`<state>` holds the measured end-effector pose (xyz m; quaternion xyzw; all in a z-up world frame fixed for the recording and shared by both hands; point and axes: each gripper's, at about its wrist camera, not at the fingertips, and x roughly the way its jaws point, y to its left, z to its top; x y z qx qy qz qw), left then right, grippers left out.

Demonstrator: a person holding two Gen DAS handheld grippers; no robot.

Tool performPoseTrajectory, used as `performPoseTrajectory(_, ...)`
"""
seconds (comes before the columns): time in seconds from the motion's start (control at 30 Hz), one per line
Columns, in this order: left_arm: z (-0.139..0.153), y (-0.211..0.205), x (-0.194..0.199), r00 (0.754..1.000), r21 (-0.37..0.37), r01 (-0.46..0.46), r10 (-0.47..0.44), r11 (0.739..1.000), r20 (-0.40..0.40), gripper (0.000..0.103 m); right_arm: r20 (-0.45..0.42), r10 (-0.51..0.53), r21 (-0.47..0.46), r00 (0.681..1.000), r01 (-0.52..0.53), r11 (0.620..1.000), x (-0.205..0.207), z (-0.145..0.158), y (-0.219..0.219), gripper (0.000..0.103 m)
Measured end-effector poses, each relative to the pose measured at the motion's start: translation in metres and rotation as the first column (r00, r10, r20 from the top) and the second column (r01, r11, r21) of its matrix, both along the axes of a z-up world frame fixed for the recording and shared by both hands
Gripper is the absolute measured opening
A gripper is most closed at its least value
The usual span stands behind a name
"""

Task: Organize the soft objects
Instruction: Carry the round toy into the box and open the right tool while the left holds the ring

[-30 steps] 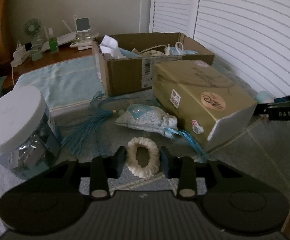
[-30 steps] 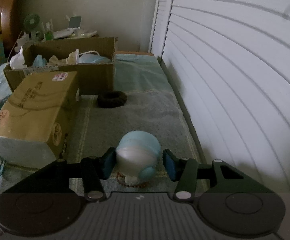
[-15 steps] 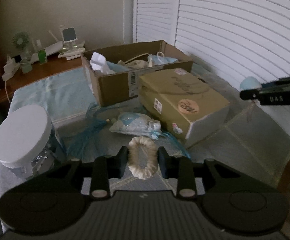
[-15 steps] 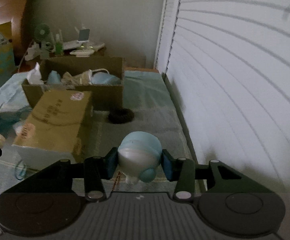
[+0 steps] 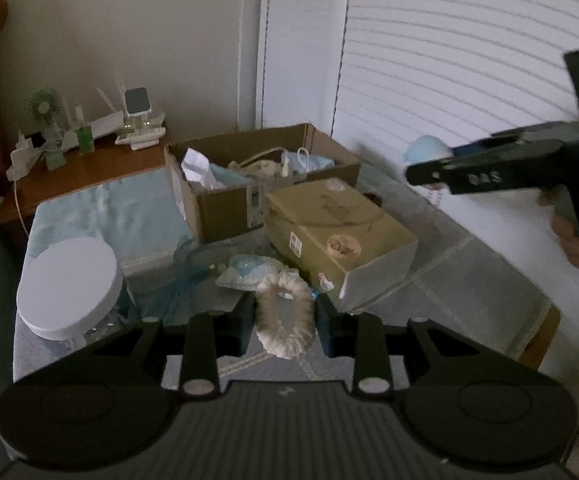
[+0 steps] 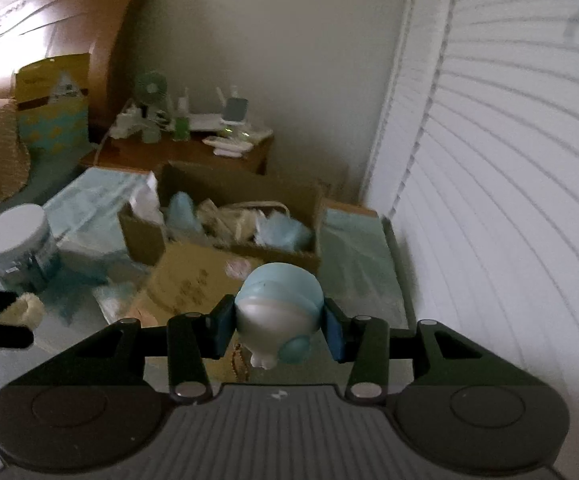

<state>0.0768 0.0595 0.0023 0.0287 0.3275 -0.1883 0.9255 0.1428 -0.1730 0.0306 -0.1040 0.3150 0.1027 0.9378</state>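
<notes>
Cream scrunchie (image 5: 285,314) is clamped in left gripper (image 5: 285,320), held above the mat (image 5: 469,280). Blue toy (image 6: 279,314) is gripped by right gripper (image 6: 279,328), raised over tan box (image 6: 193,276), near open carton (image 6: 225,216).

A fluffy cream-white fabric scrunchie (image 5: 285,316) sits at centre, a round pale-blue and white soft toy (image 6: 277,312) nearby. At 12 o'clock, a plain brown corrugated cardboard box (image 5: 225,204); at 2 o'clock, a tan closed carton (image 5: 337,228) with white labels and a white end. At 9 o'clock, a clear jar with flat white lid (image 5: 67,280). Turquoise tassel threads (image 5: 185,276) lie between.
</notes>
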Motion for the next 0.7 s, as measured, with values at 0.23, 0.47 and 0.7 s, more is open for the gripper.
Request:
performPoseTrajectory(0.23, 0.0, 0.01, -0.005, 0.999, -0.014, -0.036, 0.037, 0.999, 0.011, 0.031, 0.021, 0.099, -0.021, 0.995, -0.099, 0.995, 0.041, 0.015, 0.027, 0.051)
performPoseTrajectory(0.47, -0.002, 0.016, -0.004, 0.997, -0.006, -0.075, 0.075, 0.997, 0.008, 0.031, 0.01, 0.187, -0.012, 0.982, -0.187, 0.982, 0.096, 0.024, 0.052, 0.051)
performPoseTrajectory(0.7, -0.005, 0.019, 0.003, 0.994, -0.004, -0.106, 0.106, 0.994, -0.008, 0.031, -0.04, 0.213, -0.004, 0.976, -0.213, 0.977, 0.138, 0.013, 0.064, 0.054)
